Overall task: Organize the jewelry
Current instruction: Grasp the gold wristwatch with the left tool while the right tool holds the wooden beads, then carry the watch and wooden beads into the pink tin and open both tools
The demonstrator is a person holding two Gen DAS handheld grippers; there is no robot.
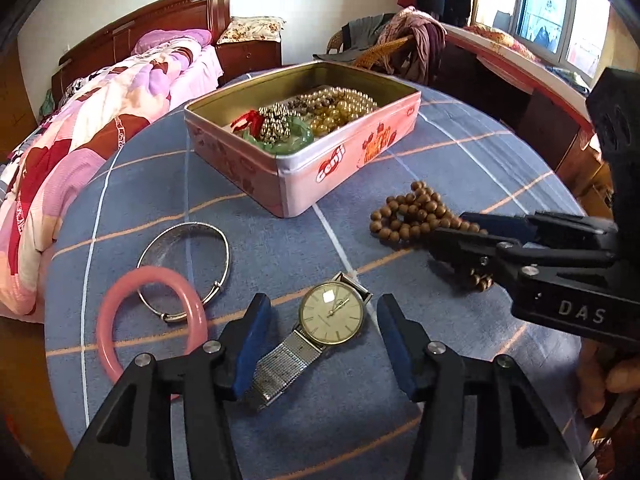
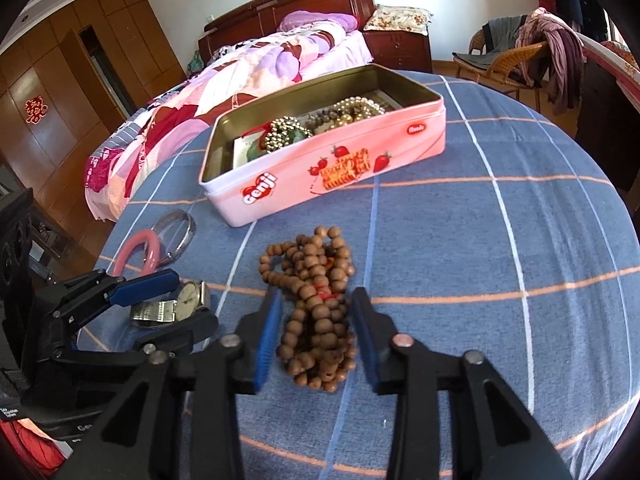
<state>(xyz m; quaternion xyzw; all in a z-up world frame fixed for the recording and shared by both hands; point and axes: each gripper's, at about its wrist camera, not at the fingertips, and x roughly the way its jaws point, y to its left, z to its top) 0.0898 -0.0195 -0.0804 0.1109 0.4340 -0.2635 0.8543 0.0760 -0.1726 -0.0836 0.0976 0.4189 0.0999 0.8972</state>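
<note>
A gold-faced wristwatch (image 1: 332,316) with a steel mesh band lies flat on the blue checked tablecloth (image 1: 440,140). My left gripper (image 1: 322,340) is open, one blue pad on each side of the watch and none pressing on it; the same gripper (image 2: 172,304) and watch (image 2: 188,298) appear at the left of the right wrist view. A heap of brown wooden beads (image 2: 316,300) rests on the cloth between the pads of my right gripper (image 2: 316,332), which is open. From the left wrist view that gripper (image 1: 452,232) straddles the beads (image 1: 412,212).
A pink Genji tin (image 1: 304,176) (image 2: 320,176) stands open at the far middle, holding bead strings, a green bangle and red thread. A silver bangle (image 1: 192,225) overlaps a pink bangle (image 1: 105,320) at the left. A bed lies beyond the table's left edge.
</note>
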